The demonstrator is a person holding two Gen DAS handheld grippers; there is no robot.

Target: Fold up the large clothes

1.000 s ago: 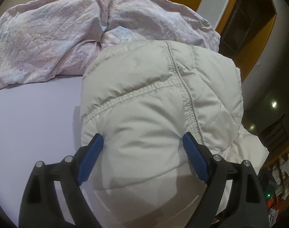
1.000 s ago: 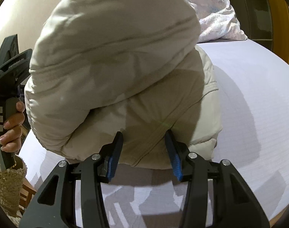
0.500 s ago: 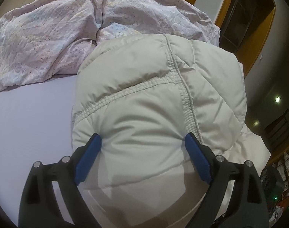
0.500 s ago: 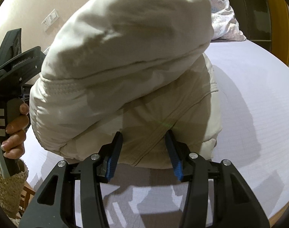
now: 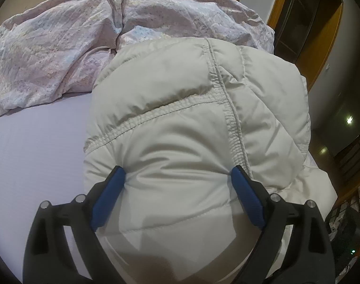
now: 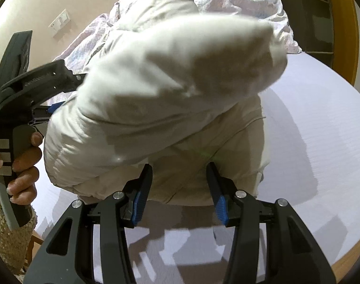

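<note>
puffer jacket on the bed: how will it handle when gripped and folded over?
The puffer jacket probably compresses easily: fabric dimples at the left gripper pads. Likely floppy, since the raised part sags over the right gripper. Its smooth shell may slip, and the puffy quilting will probably spring back after folding.

The left gripper (image 5: 177,175) has its 2 blue pads (image 5: 109,198) pressed wide apart into a puffy, cream quilted jacket (image 5: 194,118) on a pale lilac sheet (image 5: 35,156), near a crumpled pink floral duvet (image 5: 85,35).
</note>
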